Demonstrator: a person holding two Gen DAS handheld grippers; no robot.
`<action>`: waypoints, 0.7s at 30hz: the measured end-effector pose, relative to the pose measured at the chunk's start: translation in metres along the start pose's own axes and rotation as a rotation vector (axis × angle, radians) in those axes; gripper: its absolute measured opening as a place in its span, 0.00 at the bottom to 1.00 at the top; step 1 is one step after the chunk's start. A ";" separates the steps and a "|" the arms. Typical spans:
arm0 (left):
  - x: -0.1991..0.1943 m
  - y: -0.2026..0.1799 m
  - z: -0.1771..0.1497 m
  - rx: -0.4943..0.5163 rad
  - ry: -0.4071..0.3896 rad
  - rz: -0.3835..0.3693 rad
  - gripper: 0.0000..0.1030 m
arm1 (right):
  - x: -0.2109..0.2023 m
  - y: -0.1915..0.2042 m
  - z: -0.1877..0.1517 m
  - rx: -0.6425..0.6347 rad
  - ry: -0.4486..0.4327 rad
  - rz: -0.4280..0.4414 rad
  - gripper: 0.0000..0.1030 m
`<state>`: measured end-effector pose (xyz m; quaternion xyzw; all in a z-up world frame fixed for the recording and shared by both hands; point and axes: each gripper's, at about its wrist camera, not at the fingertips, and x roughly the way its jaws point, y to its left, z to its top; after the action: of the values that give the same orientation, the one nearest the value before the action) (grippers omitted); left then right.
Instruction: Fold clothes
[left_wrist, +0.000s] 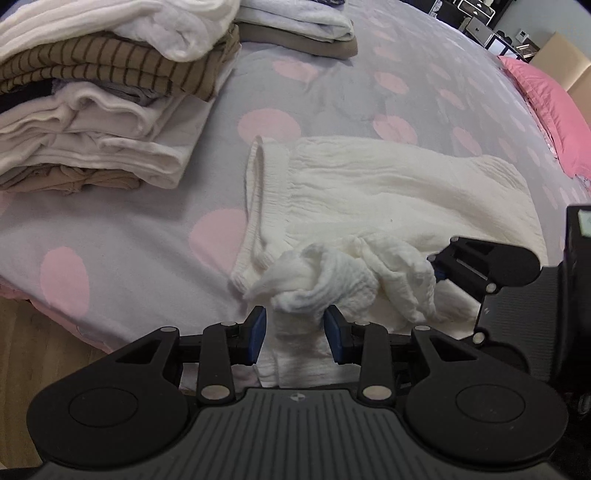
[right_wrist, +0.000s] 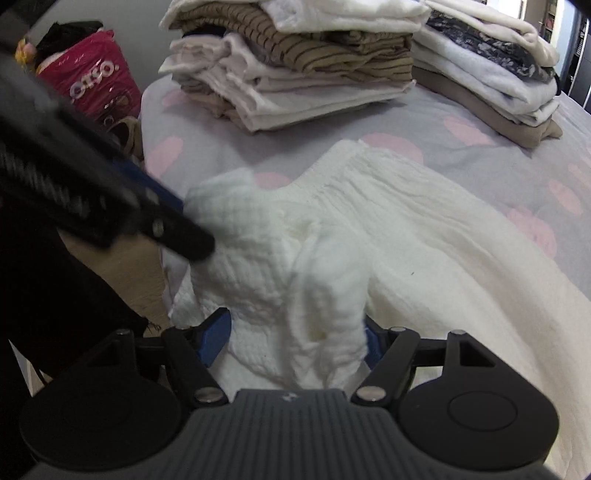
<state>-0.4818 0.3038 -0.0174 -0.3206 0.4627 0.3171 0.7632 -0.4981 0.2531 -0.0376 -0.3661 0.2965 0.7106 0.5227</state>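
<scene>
A white crinkled garment (left_wrist: 388, 192) with an elastic waistband (left_wrist: 266, 192) lies spread on the grey bedsheet with pink dots (left_wrist: 147, 229). Its near edge is bunched and lifted off the sheet. My left gripper (left_wrist: 295, 332) is shut on that bunch, with cloth filling the gap between its blue pads. To its right, my right gripper (left_wrist: 439, 269) pinches the same edge. In the right wrist view the garment (right_wrist: 424, 229) rises between the pads of my right gripper (right_wrist: 295, 343), and the left gripper (right_wrist: 184, 218) holds the cloth at the upper left.
Two stacks of folded clothes sit at the back of the bed: a tall one with a brown striped top (left_wrist: 92, 110) (right_wrist: 295, 66) and a lower one (left_wrist: 295, 26) (right_wrist: 487, 66). A pink pillow (left_wrist: 546, 110) lies far right. A red bag (right_wrist: 96, 81) stands on the floor beyond the bed edge.
</scene>
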 end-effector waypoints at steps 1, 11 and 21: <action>-0.002 0.001 0.001 0.004 -0.002 -0.001 0.31 | 0.000 0.002 -0.003 -0.032 -0.001 -0.019 0.60; -0.007 -0.014 0.005 0.083 0.018 -0.074 0.31 | -0.025 -0.001 -0.004 -0.214 -0.053 -0.144 0.22; 0.049 -0.033 0.002 0.116 0.027 -0.027 0.24 | -0.050 -0.002 -0.010 -0.356 -0.094 -0.200 0.22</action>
<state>-0.4368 0.2950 -0.0543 -0.2862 0.4864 0.2749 0.7784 -0.4846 0.2195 -0.0018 -0.4468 0.1039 0.7127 0.5308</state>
